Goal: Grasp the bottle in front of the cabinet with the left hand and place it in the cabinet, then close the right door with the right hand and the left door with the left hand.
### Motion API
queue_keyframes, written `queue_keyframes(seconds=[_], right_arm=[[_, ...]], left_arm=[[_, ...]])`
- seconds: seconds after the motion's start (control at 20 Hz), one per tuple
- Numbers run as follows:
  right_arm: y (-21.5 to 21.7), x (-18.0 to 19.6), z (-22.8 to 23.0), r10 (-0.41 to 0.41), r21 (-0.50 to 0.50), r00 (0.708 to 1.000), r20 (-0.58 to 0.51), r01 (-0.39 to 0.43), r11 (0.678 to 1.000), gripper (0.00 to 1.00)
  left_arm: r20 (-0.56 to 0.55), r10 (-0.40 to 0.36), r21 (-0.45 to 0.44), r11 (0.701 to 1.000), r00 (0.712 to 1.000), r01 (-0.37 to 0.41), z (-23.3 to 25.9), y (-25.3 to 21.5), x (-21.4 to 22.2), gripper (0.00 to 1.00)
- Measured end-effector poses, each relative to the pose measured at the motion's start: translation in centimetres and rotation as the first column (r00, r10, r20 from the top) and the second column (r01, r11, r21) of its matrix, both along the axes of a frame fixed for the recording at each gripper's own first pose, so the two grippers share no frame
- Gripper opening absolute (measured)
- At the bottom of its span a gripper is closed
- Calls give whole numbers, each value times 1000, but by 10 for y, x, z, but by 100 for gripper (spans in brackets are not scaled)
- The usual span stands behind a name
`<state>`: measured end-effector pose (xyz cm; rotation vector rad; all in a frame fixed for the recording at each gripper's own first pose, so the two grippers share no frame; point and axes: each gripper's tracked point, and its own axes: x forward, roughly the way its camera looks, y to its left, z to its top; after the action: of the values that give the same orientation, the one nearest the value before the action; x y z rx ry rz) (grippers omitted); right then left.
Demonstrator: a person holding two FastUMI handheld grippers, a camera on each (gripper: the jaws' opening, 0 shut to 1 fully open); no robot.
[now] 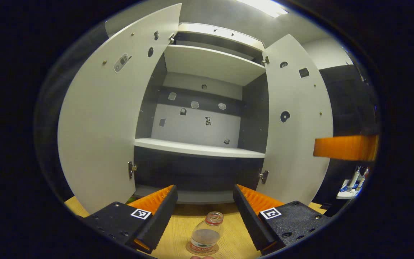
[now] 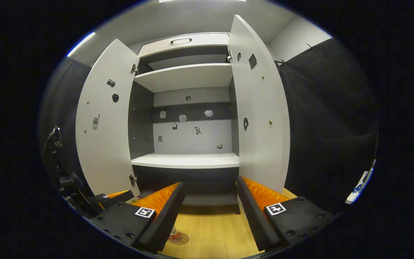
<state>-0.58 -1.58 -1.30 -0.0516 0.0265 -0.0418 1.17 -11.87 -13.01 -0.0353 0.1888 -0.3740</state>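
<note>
Bottle point(image 1: 206, 233) upright on wooden tabletop point(image 1: 182, 225), bottom centre of left gripper view, in gap between left gripper point(image 1: 205, 219) fingers, touching neither; jaws wide. In right gripper view bottle base point(image 2: 175, 235) peeks beside finger, lower left. Right gripper point(image 2: 210, 216) jaws wide, holding nothing. Cabinet point(image 1: 199, 151) at frame centre, left door point(image 1: 99, 122) and right door point(image 1: 297, 126) both swung open, shelves point(image 1: 196, 147) bare. Dark cloth wall point(image 2: 329, 118) at right.

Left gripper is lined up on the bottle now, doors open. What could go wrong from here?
1. The bottle stands upright and uncapped between the open left gripper fingers; an off-centre close could tip it.
2. Both the left door and right door stand open, narrowing the path to the shelf; a wide swing might clip one.
</note>
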Motion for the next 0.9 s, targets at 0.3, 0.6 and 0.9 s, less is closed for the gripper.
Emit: queue_keyframes(seconds=[0.3,0.6,0.9], right_arm=[[-5,-1,-6,-4,7,1000,-15,4,1000,96],[-5,1,-7,-2,-3,1000,-22,2,1000,96],[-6,2,-10,-7,3,1000,-26,8,1000,97]], left_arm=[[-134,-58,143,987,989,78,-99,-11,-12,95],[-234,-78,185,975,969,123,-160,-13,-30,95],[-218,-48,164,983,975,85,-144,9,-27,72]])
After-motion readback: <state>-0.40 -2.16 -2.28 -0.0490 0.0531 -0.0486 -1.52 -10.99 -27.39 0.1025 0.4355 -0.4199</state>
